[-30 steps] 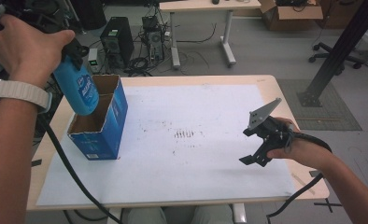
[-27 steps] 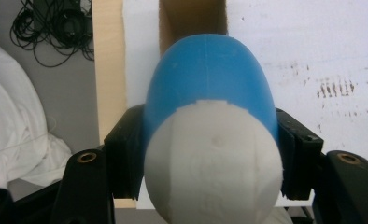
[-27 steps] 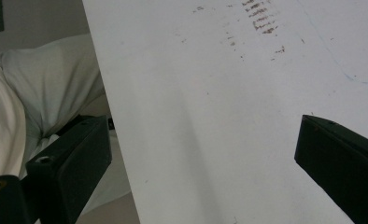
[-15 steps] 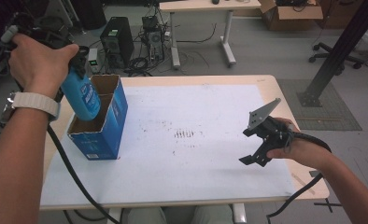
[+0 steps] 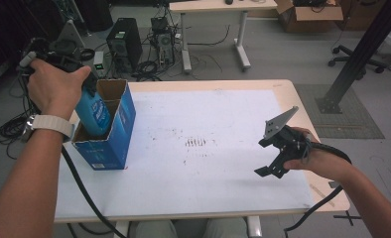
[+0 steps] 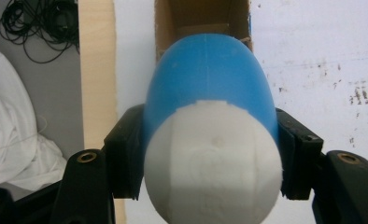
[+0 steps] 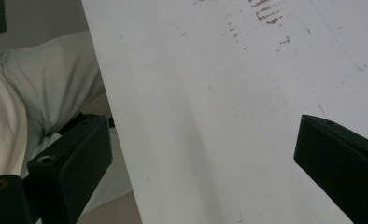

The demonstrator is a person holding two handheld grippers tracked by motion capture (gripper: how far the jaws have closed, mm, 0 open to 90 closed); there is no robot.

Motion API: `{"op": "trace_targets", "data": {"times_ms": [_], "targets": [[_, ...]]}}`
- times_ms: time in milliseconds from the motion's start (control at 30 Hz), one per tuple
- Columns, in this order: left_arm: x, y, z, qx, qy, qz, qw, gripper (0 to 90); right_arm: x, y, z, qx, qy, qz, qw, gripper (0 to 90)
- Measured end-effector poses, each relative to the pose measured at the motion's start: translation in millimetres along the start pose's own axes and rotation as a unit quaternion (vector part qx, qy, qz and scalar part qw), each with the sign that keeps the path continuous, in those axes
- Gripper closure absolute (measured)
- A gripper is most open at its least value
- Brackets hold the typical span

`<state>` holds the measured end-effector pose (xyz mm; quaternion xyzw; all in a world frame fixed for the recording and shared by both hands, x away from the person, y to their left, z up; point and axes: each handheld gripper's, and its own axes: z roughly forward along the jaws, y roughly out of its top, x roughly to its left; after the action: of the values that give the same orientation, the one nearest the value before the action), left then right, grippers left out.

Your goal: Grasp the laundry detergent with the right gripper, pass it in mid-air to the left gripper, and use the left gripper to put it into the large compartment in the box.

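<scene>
A blue bottle (image 5: 94, 114) with a white cap (image 6: 212, 163) hangs cap-up, its lower part inside an open blue cardboard box (image 5: 115, 136) at the table's left side. My left gripper (image 5: 84, 85) is shut on the bottle's upper end, mostly hidden under the hand in the high view. In the left gripper view both black pads (image 6: 126, 154) press the bottle (image 6: 205, 84) from either side, above the box's brown inside (image 6: 191, 18). My right gripper (image 5: 264, 157) hovers open over the table's right part, jaws (image 7: 203, 154) wide apart with nothing between them.
The table (image 5: 208, 201) carries a white sheet with dark smudges in the middle. The box stands close to the left edge. Behind the table are a computer tower (image 5: 123, 42), floor cables, a second desk (image 5: 218, 7) and a black post (image 5: 362, 49).
My left hand has come down and slightly forward, sinking the blue bottle into the box. The right gripper has not moved.
</scene>
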<state>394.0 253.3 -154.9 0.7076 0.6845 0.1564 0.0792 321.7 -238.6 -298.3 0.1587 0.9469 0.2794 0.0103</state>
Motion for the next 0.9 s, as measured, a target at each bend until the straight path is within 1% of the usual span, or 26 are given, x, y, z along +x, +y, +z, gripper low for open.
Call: {"op": "trace_targets", "data": {"times_ms": [33, 100, 133, 233, 333, 400, 533, 700, 800, 900], "targets": [[0.0, 0.0, 0.0, 0.000, 0.000, 0.000, 1.0000, 38.1, -0.1, -0.4, 0.3, 0.000, 0.000, 0.001, 1.0000, 4.1], [0.0, -1.2, 6.2, 0.004, 0.000, 0.002, 1.0000, 38.1, -0.4, -1.0, 0.7, 0.000, 0.000, 0.003, 1.0000, 4.1], [0.0, -2.9, 12.8, 0.003, -0.001, -0.001, 1.0000, 38.1, -0.4, -1.1, 0.8, 0.000, 0.000, 0.003, 1.0000, 4.1], [-0.1, -4.3, 17.7, 0.001, 0.000, -0.001, 1.0000, 38.1, -0.2, -1.1, 1.4, 0.000, 0.000, 0.003, 1.0000, 4.1], [-1.8, -6.8, 28.1, 0.003, 0.004, 0.003, 1.0000, 38.0, -0.6, -1.4, 2.4, 0.001, 0.001, 0.001, 1.0000, 4.1], [-2.6, -8.5, 33.9, 0.003, 0.006, 0.005, 1.0000, 38.1, -0.4, -1.6, 3.5, 0.000, 0.001, 0.005, 1.0000, 4.1], [-3.3, -12.6, 49.0, 0.005, 0.001, 0.004, 1.0000, 38.1, -0.7, -2.6, 6.3, 0.003, 0.003, 0.003, 1.0000, 4.1], [-3.8, -17.4, 65.9, 0.012, 0.000, 0.008, 0.9999, 38.1, -0.5, -3.3, 6.9, 0.002, 0.002, 0.006, 1.0000, 4.1], [-3.8, -20.3, 74.8, 0.014, 0.002, 0.008, 0.9999, 38.1, -0.7, -4.1, 7.2, 0.003, 0.001, 0.007, 1.0000, 4.1], [-3.1, -23.4, 84.7, 0.015, -0.001, 0.002, 0.9999, 38.0, -1.3, -4.9, 7.6, 0.003, 0.000, 0.009, 1.0000, 4.1]]}}
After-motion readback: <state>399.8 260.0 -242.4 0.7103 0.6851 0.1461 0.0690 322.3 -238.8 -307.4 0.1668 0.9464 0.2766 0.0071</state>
